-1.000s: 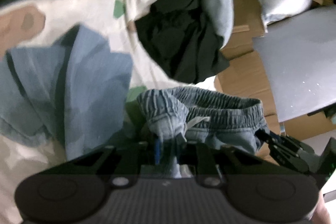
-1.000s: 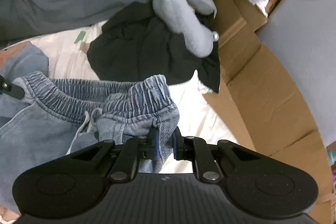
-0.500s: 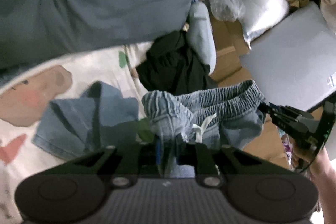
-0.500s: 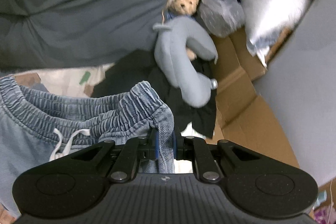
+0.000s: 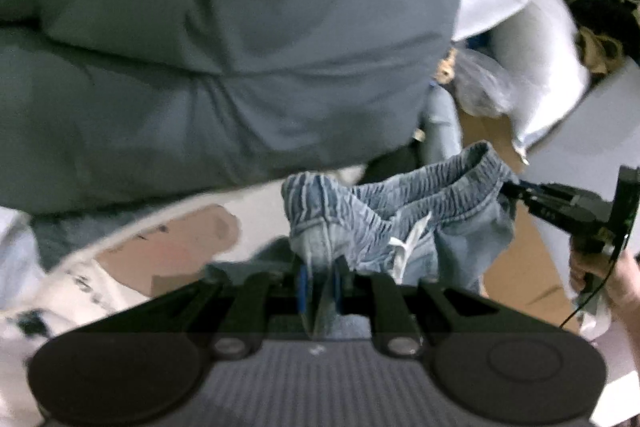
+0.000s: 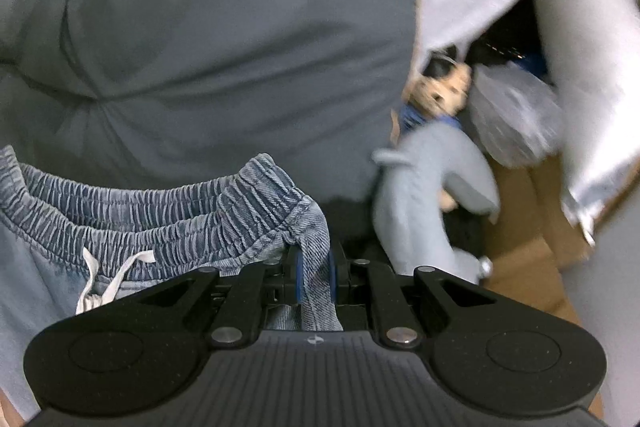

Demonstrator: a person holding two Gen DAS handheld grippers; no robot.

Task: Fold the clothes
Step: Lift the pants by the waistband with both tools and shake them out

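Note:
A pair of light blue denim shorts [image 5: 400, 211] with a gathered elastic waistband and a white drawstring [image 5: 408, 243] hangs in the air between both grippers. My left gripper [image 5: 320, 279] is shut on the left end of the waistband. My right gripper [image 6: 314, 277] is shut on the right end of the waistband [image 6: 160, 211]; it also shows in the left wrist view as the right gripper [image 5: 516, 191], held by a hand [image 5: 612, 283]. The legs of the shorts hang below, hidden behind the gripper bodies.
A big grey duvet [image 5: 200, 59] fills the back. A white printed sheet [image 5: 120, 251] covers the bed beneath. A grey plush toy [image 6: 432, 187] and a small teddy bear [image 6: 440, 91] lie at the right, beside a white pillow [image 5: 540, 75] and brown cardboard [image 6: 532, 259].
Both grippers have risen with the shorts, lifting them off the bed. The black garment and the folded blue cloth have dropped out of view, and the grey duvet now fills the frames.

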